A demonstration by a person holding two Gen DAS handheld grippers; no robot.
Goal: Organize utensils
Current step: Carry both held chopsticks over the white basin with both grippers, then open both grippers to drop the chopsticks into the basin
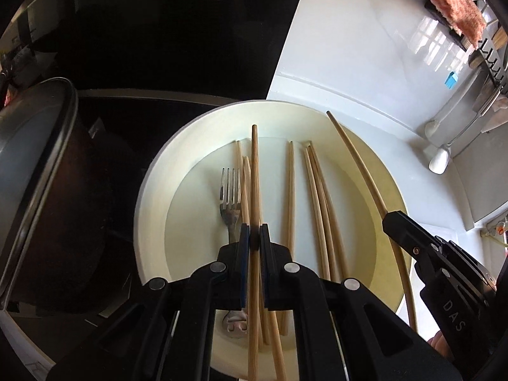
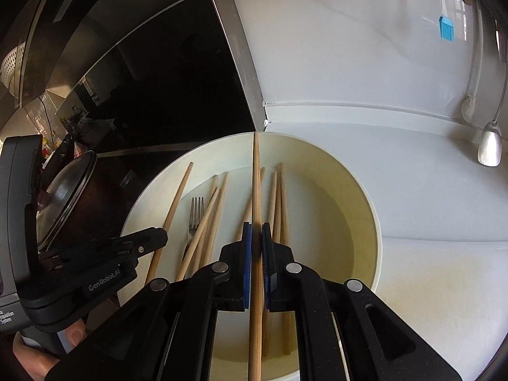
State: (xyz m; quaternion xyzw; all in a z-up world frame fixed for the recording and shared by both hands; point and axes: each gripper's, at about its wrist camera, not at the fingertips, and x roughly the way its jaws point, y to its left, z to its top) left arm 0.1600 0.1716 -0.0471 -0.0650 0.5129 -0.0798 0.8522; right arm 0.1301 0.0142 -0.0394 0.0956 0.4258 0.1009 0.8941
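Wooden chopsticks fill both views, most of them lying loose in a wide cream bowl (image 1: pixel 152 209) that sits on a white surface (image 2: pixel 428 209). The left claw (image 1: pixel 254 233) is clamped on one chopstick (image 1: pixel 255 171); its blue-padded fingers (image 1: pixel 243 238) press the stick from both sides, and the stick runs straight ahead over the bowl. The right claw (image 2: pixel 256 235) is likewise closed on a single chopstick (image 2: pixel 256 177), which points forward to the far rim of the bowl. In the left wrist view that right claw shows at the lower right, with its long stick slanting across the bowl's right side. In the right wrist view the left claw shows at the lower left, a person's fingers wrapped under its handle.

Loose chopsticks (image 1: pixel 312 190) lie side by side on the bowl's floor, roughly parallel to the held ones. A metal fork (image 1: pixel 231 197) lies among them, tines pointing away, just left of the left claw's stick. To the left of the bowl stands a dark pot with a glass lid (image 2: pixel 68 197) tilted against it. A blue silicone brush (image 2: pixel 446 28) and a metal ladle (image 2: pixel 490 147) hang over the white wall beyond the bowl.
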